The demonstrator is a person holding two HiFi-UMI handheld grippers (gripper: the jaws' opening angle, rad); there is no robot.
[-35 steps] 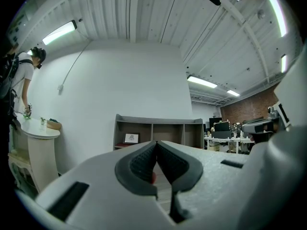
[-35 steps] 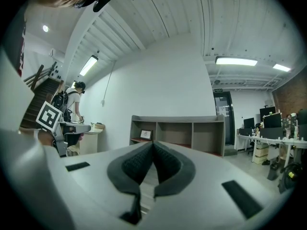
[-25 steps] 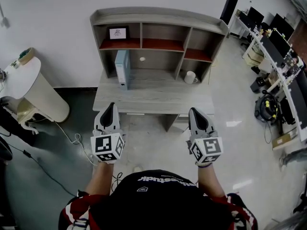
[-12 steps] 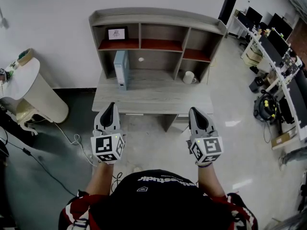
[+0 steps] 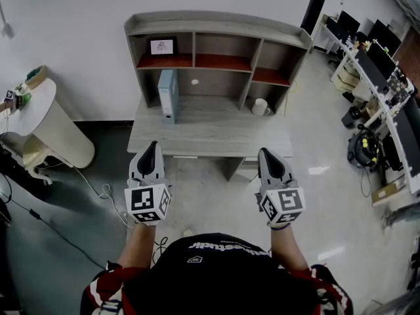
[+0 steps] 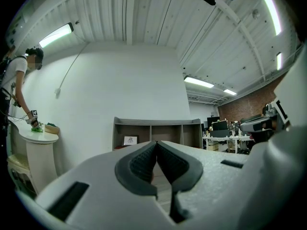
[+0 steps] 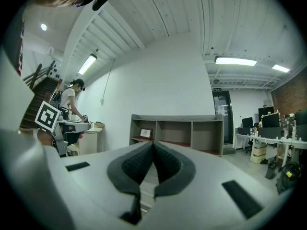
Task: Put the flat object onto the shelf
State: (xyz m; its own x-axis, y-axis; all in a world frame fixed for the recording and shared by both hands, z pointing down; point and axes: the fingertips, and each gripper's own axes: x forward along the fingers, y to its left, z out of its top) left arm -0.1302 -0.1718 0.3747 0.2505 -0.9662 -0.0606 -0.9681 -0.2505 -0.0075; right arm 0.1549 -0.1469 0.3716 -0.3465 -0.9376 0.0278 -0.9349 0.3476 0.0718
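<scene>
1. The shelf unit [image 5: 216, 23] is pale grey wood-grain board, boxy, with squared compartments and red-brown upper boards. It stands along the back of a matching grey table [image 5: 210, 135].
2. The flat object [image 5: 168, 94] is a slim, pale-blue slab, possibly a box file. It stands upright on the table top under the shelf unit's left part.
3. A small dark-framed picture [image 5: 161, 45] leans in the shelf unit's upper left compartment. A rounded white mug [image 5: 260, 105] sits in its lower right one.
4. The left tool [image 5: 151, 146] is speckled grey plastic. Its dark ribbed pads [image 6: 141, 164] are pressed together with nothing between them. It is held level in front of the shelf unit's left side, well apart from the flat object.
5. The right tool [image 5: 266, 152] is built the same. Its pads [image 7: 136, 166] meet tip to tip and hold nothing. It sits in front of the shelf unit's right side.
</scene>
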